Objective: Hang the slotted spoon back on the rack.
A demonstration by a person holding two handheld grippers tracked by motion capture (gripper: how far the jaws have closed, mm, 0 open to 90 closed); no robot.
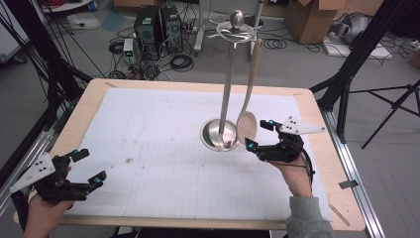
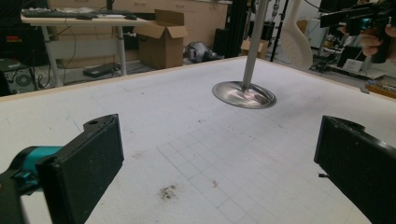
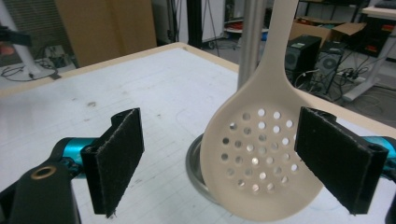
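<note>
slotted spoon (image 3: 261,158) hangs from steel utensil stand (image 1: 229,84), bowl low over the stand's base | right claw (image 1: 258,134) spread wide, jaws flanking the spoon bowl without touching, likely lined up to pinch it | left claw (image 1: 88,166) spread, empty, parked over worktop (image 1: 148,129) near corner

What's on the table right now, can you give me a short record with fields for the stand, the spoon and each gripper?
stand: metal stand, upright, round base on the white mat
spoon: slotted spoon hanging from the stand's top, bowl down beside the pole
right gripper: open, jaws either side of the spoon's bowl, not pressing it
left gripper: open, nothing between the jaws, at the mat's near left corner
</note>
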